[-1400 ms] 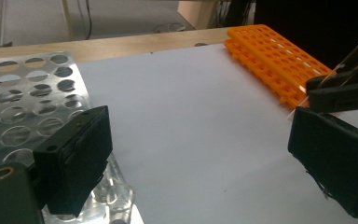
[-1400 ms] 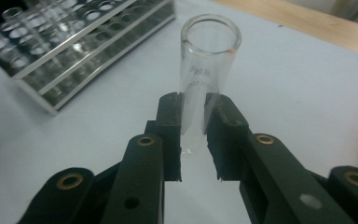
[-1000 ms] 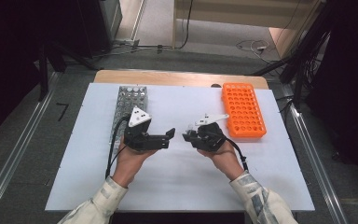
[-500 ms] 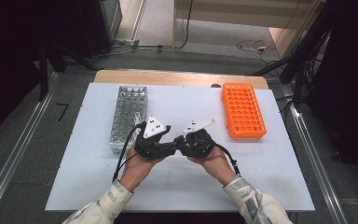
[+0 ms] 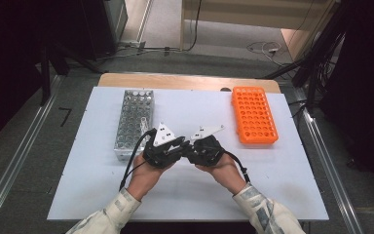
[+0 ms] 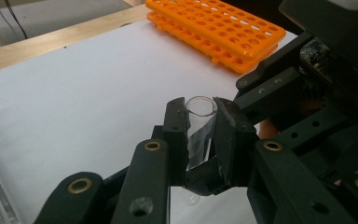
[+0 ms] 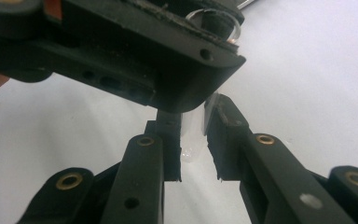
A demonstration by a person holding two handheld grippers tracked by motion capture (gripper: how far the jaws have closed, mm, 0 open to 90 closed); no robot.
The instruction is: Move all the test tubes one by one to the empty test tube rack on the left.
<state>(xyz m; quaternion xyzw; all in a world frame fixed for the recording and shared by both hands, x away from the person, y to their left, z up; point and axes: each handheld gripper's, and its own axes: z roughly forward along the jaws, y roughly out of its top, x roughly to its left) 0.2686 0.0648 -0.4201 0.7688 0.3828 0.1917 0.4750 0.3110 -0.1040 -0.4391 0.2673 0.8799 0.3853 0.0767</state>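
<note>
high view showed the left gripper (image 5: 181,145) and right gripper (image 5: 191,146) meeting tip to tip over the white table (image 5: 78,185), between the metal rack (image 5: 132,122) and the orange rack (image 5: 253,114); left gripper view had its jaws, just closing, clamped on a clear glass test tube (image 6: 199,126); right gripper view showed its jaws pinching that tube's rounded bottom end.
</note>
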